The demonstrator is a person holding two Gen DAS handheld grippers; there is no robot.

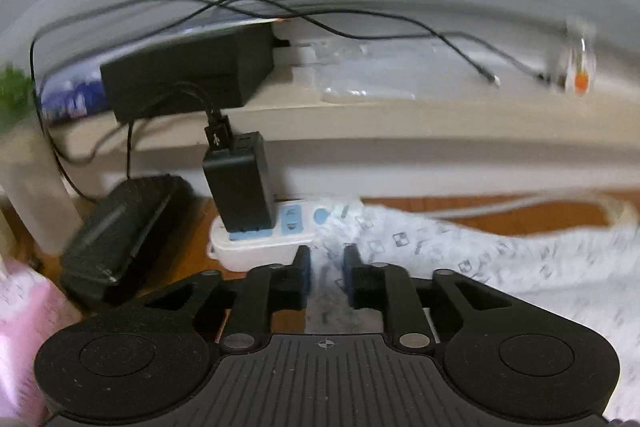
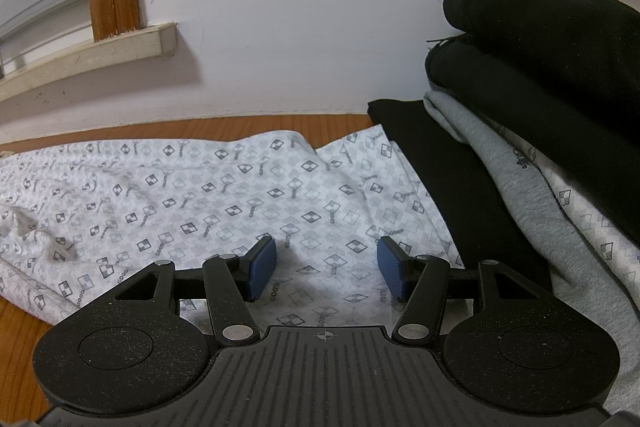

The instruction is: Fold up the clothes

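A white cloth with a grey diamond print (image 1: 480, 259) lies spread over the wooden table (image 2: 16, 327). In the left wrist view my left gripper (image 1: 327, 267) stands at the cloth's edge near a power strip. Its blue pads (image 1: 306, 267) are close together, and a ridge of the printed cloth fills the narrow gap between them. In the right wrist view the same printed cloth (image 2: 200, 187) lies flat. My right gripper (image 2: 328, 267) hovers low over it near its right end, pads wide apart with nothing between them.
A white power strip (image 1: 260, 243) with a black charger (image 1: 240, 187) sits just past the left gripper, with a black pouch (image 1: 120, 231) and something pink (image 1: 24, 327) to the left. A stack of folded black, grey and printed clothes (image 2: 540, 107) stands right of the right gripper on a flat black cloth (image 2: 460, 187).
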